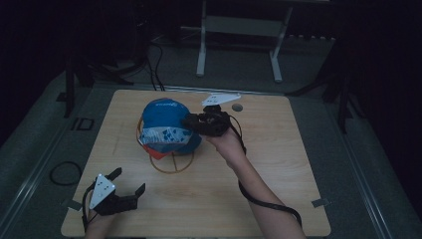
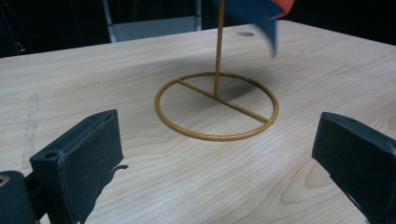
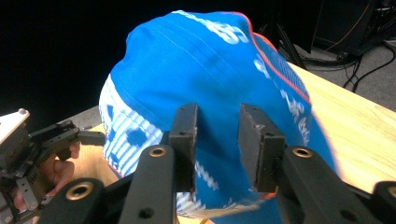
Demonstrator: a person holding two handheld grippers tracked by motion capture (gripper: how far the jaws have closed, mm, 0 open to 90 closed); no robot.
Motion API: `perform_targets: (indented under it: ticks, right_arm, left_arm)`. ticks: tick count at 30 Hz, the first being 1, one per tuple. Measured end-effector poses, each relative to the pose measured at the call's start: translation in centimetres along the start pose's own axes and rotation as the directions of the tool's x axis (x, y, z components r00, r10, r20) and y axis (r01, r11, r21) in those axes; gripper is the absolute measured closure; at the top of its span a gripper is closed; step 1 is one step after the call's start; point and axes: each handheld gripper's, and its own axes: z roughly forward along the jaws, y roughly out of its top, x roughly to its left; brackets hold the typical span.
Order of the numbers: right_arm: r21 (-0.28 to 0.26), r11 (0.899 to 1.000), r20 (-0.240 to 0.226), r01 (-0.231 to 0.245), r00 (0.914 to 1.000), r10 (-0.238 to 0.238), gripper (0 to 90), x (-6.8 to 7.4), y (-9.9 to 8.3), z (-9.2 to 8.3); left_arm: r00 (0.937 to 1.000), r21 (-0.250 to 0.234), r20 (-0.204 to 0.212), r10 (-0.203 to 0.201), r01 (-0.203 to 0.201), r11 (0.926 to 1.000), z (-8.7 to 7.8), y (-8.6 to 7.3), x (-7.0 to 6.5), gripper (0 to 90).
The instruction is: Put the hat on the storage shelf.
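A blue cap (image 1: 166, 124) with white patterning and an orange-red trim rests on top of a gold wire stand (image 1: 171, 162) at the middle of the wooden table (image 1: 278, 164). My right gripper (image 1: 191, 121) is at the cap's right side. In the right gripper view its jaws stand a narrow gap apart right at the cap (image 3: 219, 60), with blue fabric showing between them (image 3: 217, 114). My left gripper (image 1: 130, 180) is open near the table's front left corner, facing the stand's ring base (image 2: 217, 105). The cap's brim (image 2: 266, 18) hangs blurred above the ring.
A round hole (image 1: 237, 107) is in the table's far side. A white frame (image 1: 239, 30) stands on the floor beyond the table, with cables (image 1: 157, 64) to its left. My left gripper (image 3: 46, 140) and its hand appear past the cap in the right gripper view.
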Motion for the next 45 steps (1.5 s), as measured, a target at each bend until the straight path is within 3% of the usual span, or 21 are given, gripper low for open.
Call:
perform_targets:
  ticks: [4,7,9,10,16,17,20,21,27,39,45]
  right_arm:
    - [-0.013,1.0,-0.001,0.004,1.0,-0.004,61.5,0.0,-0.1,-0.5]
    - [-0.03,0.999,0.001,0.013,0.9999,-0.013,51.8,0.1,-0.2,-0.9]
    - [-0.036,0.999,0.002,0.017,0.9999,-0.017,51.8,0.1,-0.3,-1.1]
    - [-0.05,0.999,0.003,0.013,0.9999,-0.013,40.8,0.0,-0.5,-1.5]
    - [-0.07,0.997,-0.017,0.016,0.9997,-0.017,24.0,-0.3,-1.4,-2.3]
    - [-0.068,0.997,-0.014,0.028,0.9995,-0.029,18.8,-0.3,-1.6,-2.4]
    - [-0.074,0.996,-0.017,0.045,0.9988,-0.047,17.7,-0.3,-2.1,-2.6]
    - [-0.071,0.995,-0.015,0.065,0.9977,-0.066,12.8,-0.3,-2.7,-2.8]
    - [-0.06,0.992,-0.029,0.115,0.9928,-0.116,13.4,-0.7,-4.7,-3.4]
    - [-0.007,0.995,-0.047,0.101,0.9938,-0.101,13.6,-1.4,-9.1,-4.3]
    - [0.016,0.993,-0.029,0.115,0.993,-0.115,13.7,-1.7,-11.8,-4.8]
  left_arm:
    - [1.0,0.0,0.001,-0.001,0.001,1.0,0.0,0.0,0.0,2.1]
    - [1.0,0.003,0.003,-0.001,0.001,1.0,0.1,0.0,0.0,2.1]
    - [1.0,0.003,0.003,-0.001,0.001,1.0,0.1,0.0,0.0,2.1]
    - [1.0,-0.001,0.003,-0.002,0.002,1.0,0.0,0.0,-0.1,2.1]
    - [1.0,0.0,0.002,-0.003,0.003,1.0,0.0,-0.1,-0.1,2.1]
    - [1.0,-0.002,0.002,-0.007,0.007,1.0,0.1,-0.1,-0.1,2.1]
    - [1.0,-0.001,0.003,-0.005,0.005,1.0,0.1,-0.1,-0.1,2.1]
    - [1.0,-0.001,0.004,-0.005,0.005,1.0,0.1,-0.1,-0.1,2.1]
    - [1.0,0.002,0.006,-0.003,0.003,1.0,0.1,-0.1,-0.1,2.1]
    - [0.9999,0.002,0.011,0.006,-0.006,1.0,0.4,-0.2,-0.2,2.1]
    - [0.9999,0.003,0.013,-0.008,0.008,1.0,0.5,-0.3,-0.1,2.1]
